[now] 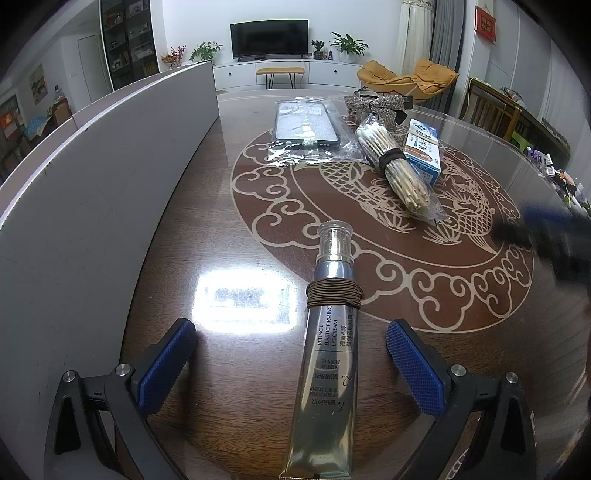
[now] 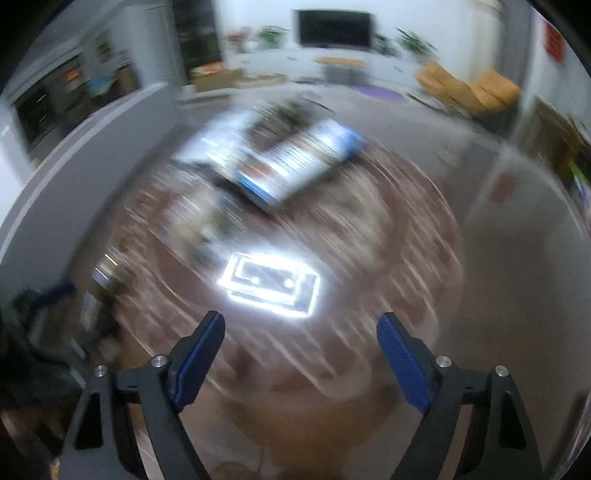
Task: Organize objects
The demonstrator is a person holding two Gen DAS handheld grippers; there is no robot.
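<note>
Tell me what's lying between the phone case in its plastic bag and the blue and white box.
A bagged bundle of cotton swabs lies between the phone case and the blue and white box, touching the box. The left wrist view shows it clearly.

We see a dark wood table (image 1: pixel 229 229) with a carp-and-cloud inlay, a grey panel (image 1: pixel 92 184) along its left edge, a TV (image 1: pixel 269 38) on a white cabinet (image 1: pixel 240 75), potted plants (image 1: pixel 349 46), a yellow lounge chair (image 1: pixel 406 75), grey curtains (image 1: pixel 445 33).
</note>
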